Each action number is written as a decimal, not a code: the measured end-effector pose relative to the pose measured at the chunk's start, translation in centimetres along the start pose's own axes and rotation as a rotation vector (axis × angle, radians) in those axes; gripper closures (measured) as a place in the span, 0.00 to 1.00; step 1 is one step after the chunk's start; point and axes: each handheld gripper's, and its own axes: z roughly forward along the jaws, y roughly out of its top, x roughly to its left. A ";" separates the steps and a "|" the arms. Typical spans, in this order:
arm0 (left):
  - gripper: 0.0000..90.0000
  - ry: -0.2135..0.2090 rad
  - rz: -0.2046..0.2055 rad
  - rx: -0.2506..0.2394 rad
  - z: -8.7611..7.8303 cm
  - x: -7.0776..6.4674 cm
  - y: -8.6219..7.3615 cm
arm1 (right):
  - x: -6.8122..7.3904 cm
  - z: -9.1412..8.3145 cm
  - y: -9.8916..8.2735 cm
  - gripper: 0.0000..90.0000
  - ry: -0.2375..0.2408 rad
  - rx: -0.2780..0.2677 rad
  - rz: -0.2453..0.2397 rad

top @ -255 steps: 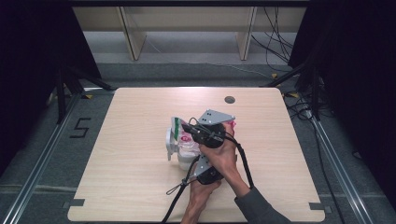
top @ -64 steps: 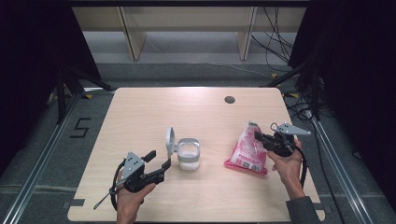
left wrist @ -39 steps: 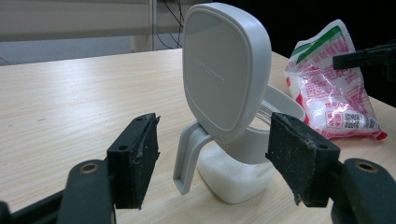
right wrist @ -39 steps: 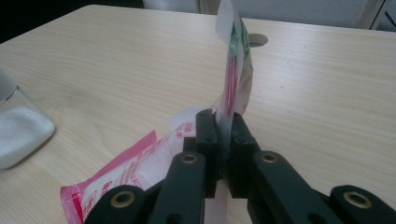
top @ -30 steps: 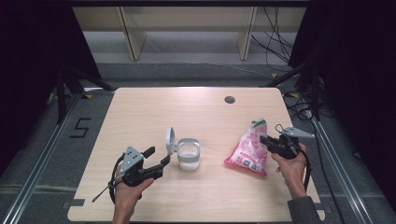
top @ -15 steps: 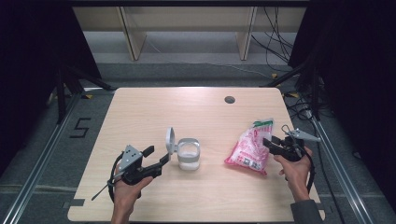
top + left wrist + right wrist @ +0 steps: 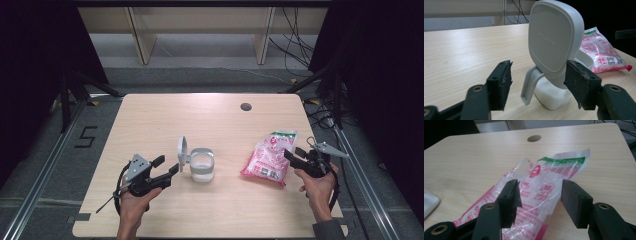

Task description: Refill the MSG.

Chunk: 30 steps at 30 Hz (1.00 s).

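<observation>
Both grippers are unloaded. Left gripper (image 7: 167, 167) jaws, just narrowed slightly, are held wide beside the white container (image 7: 201, 165) at table (image 7: 150, 120) centre. Right gripper (image 7: 294, 154) jaws have just been opening; pink bag (image 7: 269, 158) is released, lying flat at right, so placement looks done.

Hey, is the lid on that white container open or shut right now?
Open. The lid stands upright on its hinge beside the white container, whose mouth is uncovered.

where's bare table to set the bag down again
Widest free patch: the far light wooden table, behind the white lidded plastic container up to the round cable hole. Also the near edge between both hands. Crowded beside the pink printed plastic bag.
</observation>
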 end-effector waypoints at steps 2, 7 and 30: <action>0.49 -0.003 0.003 -0.003 0.0 0.0 0.1 | 0.8 -0.3 -0.1 0.54 0.014 0.002 0.037; 0.64 -0.021 0.084 0.002 0.0 0.1 0.4 | 1.6 -0.4 -0.3 0.54 0.022 0.010 -0.060; 0.99 0.008 0.126 0.022 0.5 -0.2 1.3 | 6.2 0.3 -1.8 0.53 0.143 0.067 -0.133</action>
